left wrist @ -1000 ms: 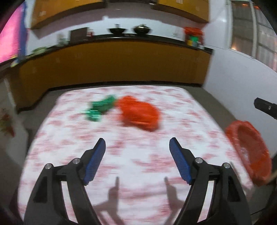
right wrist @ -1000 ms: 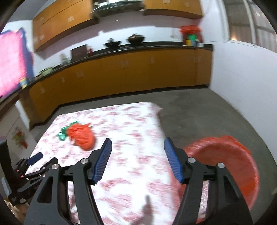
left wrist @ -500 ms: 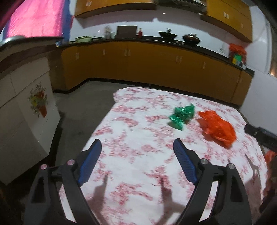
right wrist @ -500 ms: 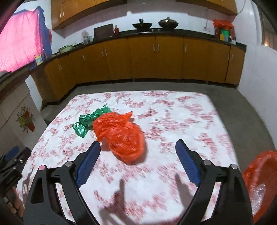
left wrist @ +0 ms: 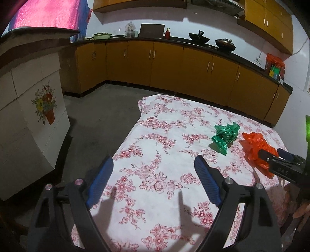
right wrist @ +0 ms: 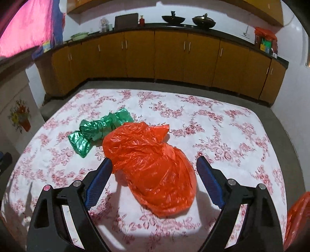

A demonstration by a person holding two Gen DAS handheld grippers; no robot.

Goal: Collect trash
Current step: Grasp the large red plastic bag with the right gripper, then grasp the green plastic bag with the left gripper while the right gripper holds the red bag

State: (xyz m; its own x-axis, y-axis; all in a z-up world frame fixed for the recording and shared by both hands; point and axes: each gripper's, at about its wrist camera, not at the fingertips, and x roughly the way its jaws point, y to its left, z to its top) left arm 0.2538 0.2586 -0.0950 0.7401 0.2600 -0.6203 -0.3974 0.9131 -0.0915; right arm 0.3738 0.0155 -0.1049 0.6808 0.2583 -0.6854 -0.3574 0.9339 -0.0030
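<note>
Between my right gripper's (right wrist: 154, 180) spread, empty jaws lies the orange bag (right wrist: 153, 164) — its long axis runs away from me and leftward, bulky end nearest, on the floral cloth (right wrist: 222, 135). My right hand is far nearer, tilted down over it. Just beyond sits the green bag (right wrist: 98, 130). My left gripper (left wrist: 153, 182) — also spread, empty — hangs well aside.

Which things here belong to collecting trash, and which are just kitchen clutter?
Job: orange plastic bag; green plastic bag; red basin.
Clutter: wok; lidded pan; red bottle; floral tablecloth.
</note>
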